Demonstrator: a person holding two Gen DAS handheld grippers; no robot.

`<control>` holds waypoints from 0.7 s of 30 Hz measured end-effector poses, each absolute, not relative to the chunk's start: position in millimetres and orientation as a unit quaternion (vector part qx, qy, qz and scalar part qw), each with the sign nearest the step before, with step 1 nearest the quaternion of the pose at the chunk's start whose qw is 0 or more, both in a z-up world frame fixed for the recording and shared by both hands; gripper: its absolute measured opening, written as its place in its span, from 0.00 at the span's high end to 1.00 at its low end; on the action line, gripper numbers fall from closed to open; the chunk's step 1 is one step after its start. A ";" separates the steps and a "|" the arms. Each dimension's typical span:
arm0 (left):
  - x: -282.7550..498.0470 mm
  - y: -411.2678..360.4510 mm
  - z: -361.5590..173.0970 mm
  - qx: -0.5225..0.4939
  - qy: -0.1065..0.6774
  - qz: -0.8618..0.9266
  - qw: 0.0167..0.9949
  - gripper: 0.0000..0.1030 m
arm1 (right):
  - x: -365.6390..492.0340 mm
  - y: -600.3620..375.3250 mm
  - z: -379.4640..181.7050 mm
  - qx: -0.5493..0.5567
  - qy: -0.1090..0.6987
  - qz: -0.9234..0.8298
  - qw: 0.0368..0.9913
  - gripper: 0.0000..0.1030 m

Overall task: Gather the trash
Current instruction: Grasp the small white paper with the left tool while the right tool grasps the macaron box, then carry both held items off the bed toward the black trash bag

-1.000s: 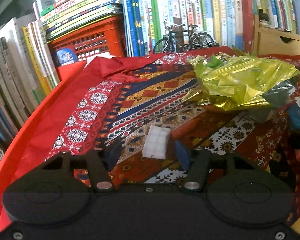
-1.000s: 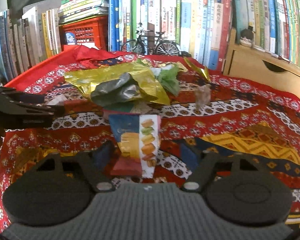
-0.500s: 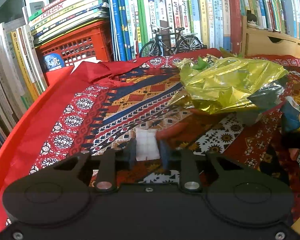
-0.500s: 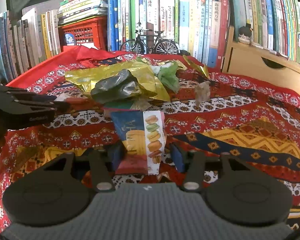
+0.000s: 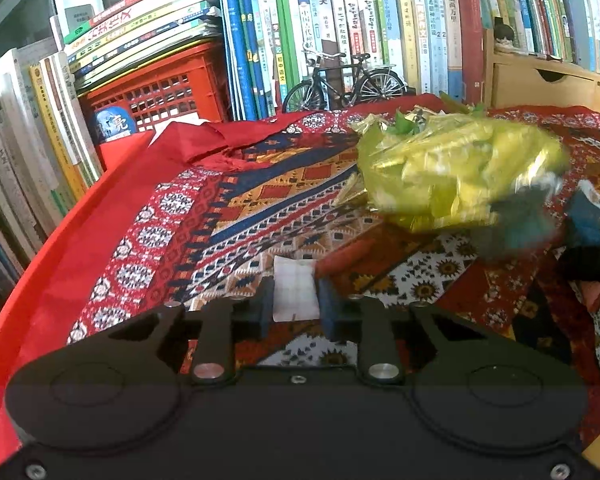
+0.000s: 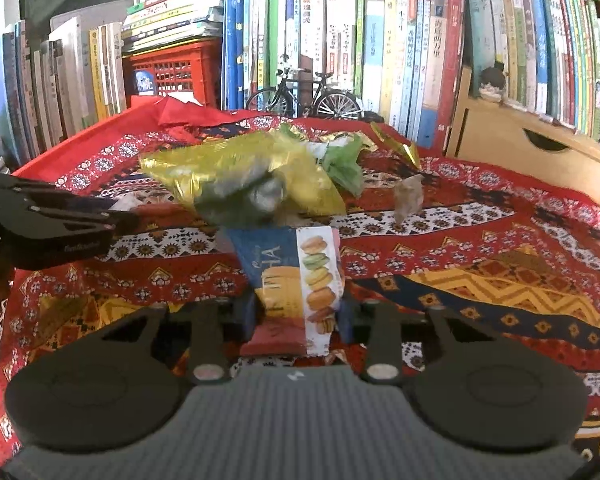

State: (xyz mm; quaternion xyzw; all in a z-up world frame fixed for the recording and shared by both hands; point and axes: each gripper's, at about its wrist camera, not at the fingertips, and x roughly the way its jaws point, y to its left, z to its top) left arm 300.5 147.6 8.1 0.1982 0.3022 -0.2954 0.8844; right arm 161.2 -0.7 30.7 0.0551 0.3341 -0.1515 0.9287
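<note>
A small white packet [image 5: 294,288] lies on the patterned cloth [image 5: 220,216], and my left gripper [image 5: 294,304] is shut on it, both pads against its sides. In the right wrist view, a blue and white snack wrapper printed with macarons [image 6: 296,272] stands between the pads of my right gripper [image 6: 299,314]. Its jaws are closing and pinch the wrapper's lower end. A crumpled gold foil bag [image 6: 228,168] with dark plastic lies just behind, blurred. The left gripper [image 6: 112,216] shows at the left edge of that view.
Rows of upright books [image 5: 340,32], a red crate [image 5: 156,88] and a model bicycle [image 6: 304,92] line the back. A wooden drawer box [image 6: 532,148] stands at the right. Green plastic [image 6: 344,164], gold scraps [image 6: 404,148] and a clear wrapper [image 6: 408,196] lie on the cloth.
Both grippers' jaws closed in: the left onto the white packet, the right onto the macaron wrapper. The gold foil bag now looks blurred and shifted slightly.
</note>
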 end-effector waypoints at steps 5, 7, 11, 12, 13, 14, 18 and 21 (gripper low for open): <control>284.4 157.7 15.4 0.195 0.300 -0.284 0.889 0.78 | 149.1 8.9 37.7 0.053 0.334 -0.152 0.928 0.58; 272.3 163.1 23.0 0.199 0.288 -0.277 0.895 0.78 | 142.5 14.9 41.8 0.054 0.333 -0.153 0.929 0.58; 243.9 178.8 41.6 0.181 0.274 -0.269 0.905 0.78 | 128.6 27.2 50.5 0.063 0.333 -0.154 0.928 0.58; 236.6 182.6 44.4 0.180 0.271 -0.271 0.906 0.78 | 124.6 31.2 52.6 0.063 0.333 -0.152 0.928 0.58; 229.4 185.9 46.0 0.180 0.272 -0.271 0.906 0.78 | 121.6 34.4 54.2 0.062 0.333 -0.149 0.929 0.58; 222.1 190.5 47.3 0.177 0.274 -0.270 0.906 0.78 | 117.7 38.3 56.0 0.062 0.332 -0.145 0.930 0.58; 188.7 209.1 51.2 0.173 0.275 -0.265 0.908 0.78 | 99.3 52.0 60.8 0.082 0.340 -0.130 0.928 0.58; 167.5 221.8 52.5 0.172 0.279 -0.263 0.907 0.78 | 82.1 64.4 63.6 0.087 0.345 -0.120 0.927 0.58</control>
